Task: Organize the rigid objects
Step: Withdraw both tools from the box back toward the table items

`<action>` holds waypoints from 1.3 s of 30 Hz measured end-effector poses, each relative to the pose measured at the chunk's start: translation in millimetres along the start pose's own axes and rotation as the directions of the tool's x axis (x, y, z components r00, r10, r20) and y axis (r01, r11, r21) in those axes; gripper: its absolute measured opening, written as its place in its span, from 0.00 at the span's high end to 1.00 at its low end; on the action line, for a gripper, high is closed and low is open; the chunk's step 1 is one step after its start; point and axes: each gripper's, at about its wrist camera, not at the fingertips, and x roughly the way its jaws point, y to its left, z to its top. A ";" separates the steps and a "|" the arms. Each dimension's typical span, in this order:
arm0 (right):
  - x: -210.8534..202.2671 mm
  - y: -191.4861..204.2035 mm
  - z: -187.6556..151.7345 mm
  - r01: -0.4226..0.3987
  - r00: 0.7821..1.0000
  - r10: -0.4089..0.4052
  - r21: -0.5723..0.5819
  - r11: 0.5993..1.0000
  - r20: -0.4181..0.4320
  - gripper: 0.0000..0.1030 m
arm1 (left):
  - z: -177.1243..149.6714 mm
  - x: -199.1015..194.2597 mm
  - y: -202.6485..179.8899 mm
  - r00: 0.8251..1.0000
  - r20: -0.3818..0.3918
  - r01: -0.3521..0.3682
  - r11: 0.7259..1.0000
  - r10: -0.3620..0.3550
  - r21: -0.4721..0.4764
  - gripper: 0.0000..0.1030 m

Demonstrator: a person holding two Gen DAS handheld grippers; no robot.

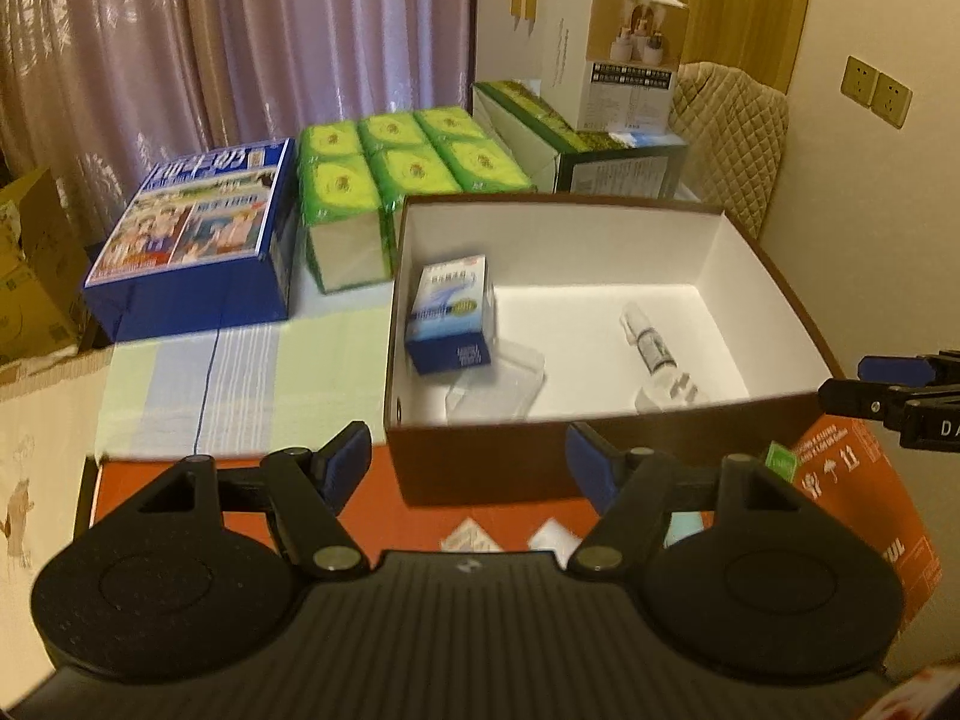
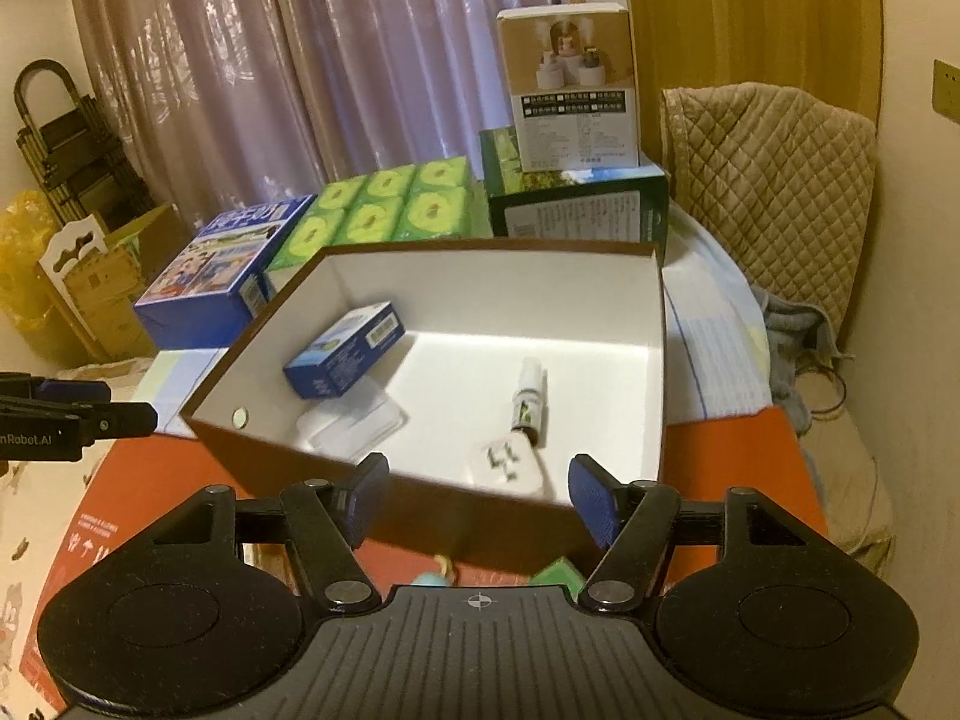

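Observation:
A brown box with a white inside point(image 1: 774, 276) point(image 2: 660, 360) stands on an orange board. In it lie a blue and white carton point(image 1: 450, 315) point(image 2: 345, 351), a clear plastic case point(image 1: 498, 384) point(image 2: 354, 423), a small spray bottle point(image 1: 651, 345) point(image 2: 528, 399) and a white plug adapter point(image 1: 672, 393) point(image 2: 510, 468). My left gripper point(image 1: 468, 465) is open and empty in front of the box's near wall. My right gripper point(image 2: 477, 495) is open and empty at the box's near wall. Small items point(image 1: 474, 540) point(image 2: 555, 573) lie on the board under the grippers, mostly hidden.
Behind the box stand a blue printed box point(image 1: 198, 240), a pack of green tissue packs point(image 1: 384, 174), and a green box point(image 1: 600, 156) with a white carton point(image 1: 618, 54) on top. A quilted chair point(image 2: 774, 192) is at the right. Cardboard boxes point(image 2: 102, 282) are at the left.

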 end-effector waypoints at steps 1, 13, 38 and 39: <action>-1.4 1.9 -3.9 0.001 1.000 -0.001 0.002 1.000 -0.006 0.38 | -4.8 -0.4 1.0 1.000 -0.009 0.000 1.000 0.000 -0.003 0.33; -4.7 17.0 -44.9 0.003 0.996 -0.002 0.008 1.000 -0.086 0.38 | -53.1 -3.0 7.9 0.995 -0.096 0.000 1.000 -0.003 -0.026 0.33; 13.8 25.9 -98.4 0.036 0.969 -0.023 0.049 0.998 -0.248 0.38 | -119.5 34.1 -13.5 0.966 -0.248 0.063 0.997 -0.073 -0.048 0.34; 14.6 24.2 -99.4 0.042 0.967 -0.028 0.053 0.998 -0.252 0.38 | -120.2 36.9 -14.4 0.966 -0.249 0.061 0.997 -0.071 -0.050 0.34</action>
